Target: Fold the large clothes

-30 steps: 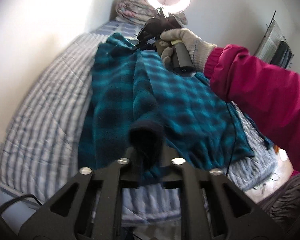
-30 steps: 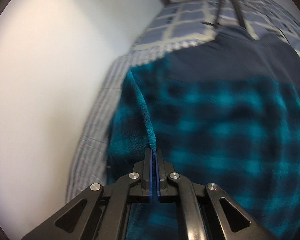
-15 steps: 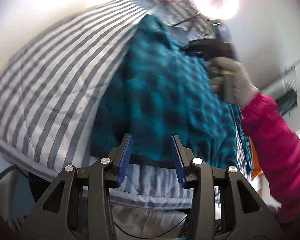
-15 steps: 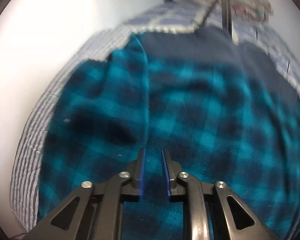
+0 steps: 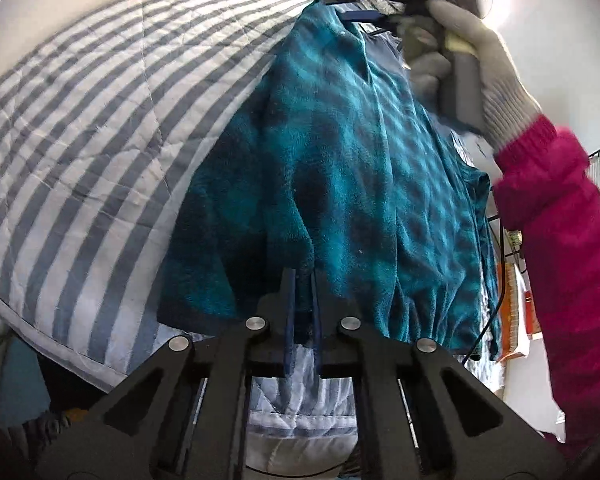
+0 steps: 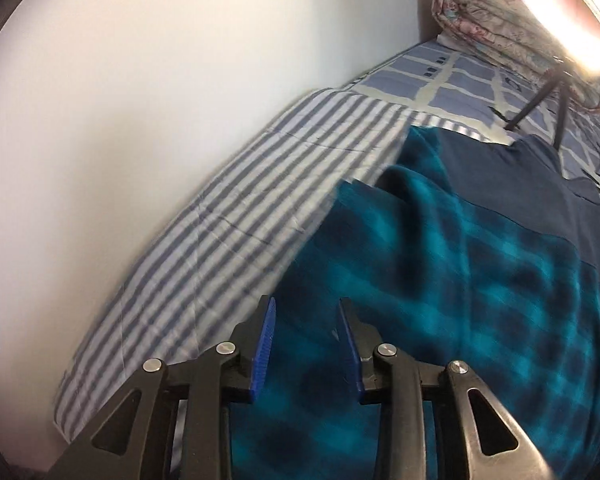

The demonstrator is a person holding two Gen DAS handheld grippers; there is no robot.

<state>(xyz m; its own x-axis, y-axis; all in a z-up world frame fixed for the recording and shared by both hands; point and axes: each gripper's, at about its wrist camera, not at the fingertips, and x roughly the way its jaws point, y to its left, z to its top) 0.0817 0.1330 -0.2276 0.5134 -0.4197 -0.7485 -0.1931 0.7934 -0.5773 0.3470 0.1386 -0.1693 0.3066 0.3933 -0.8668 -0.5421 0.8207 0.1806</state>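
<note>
A teal and dark plaid fleece garment [image 5: 360, 160] with a navy top part lies spread on the bed. My left gripper [image 5: 302, 274] is at its near hem, shut on the cloth, and wrinkles run up from the tips. My right gripper [image 6: 306, 302] hovers over the garment [image 6: 480, 280] near its left edge. Its jaws are opening and nothing sits between the blue pads. The left wrist view shows the right gripper [image 5: 352, 8] at the garment's far end, held by a gloved hand [image 5: 488, 68] with a pink sleeve [image 5: 560, 240].
A grey-striped quilt [image 5: 80, 120] [image 6: 240, 208] covers the bed beside a white wall. At the head are a blue checked sheet [image 6: 460, 76], a rolled floral blanket [image 6: 488, 20] and a ring light [image 6: 572, 20] on tripod legs [image 6: 532, 108].
My left gripper let go of the dark sleeve cuff, opened, sank to the near hem and shut there. My right gripper released the garment's folded edge, opened, and moved sideways toward the striped quilt.
</note>
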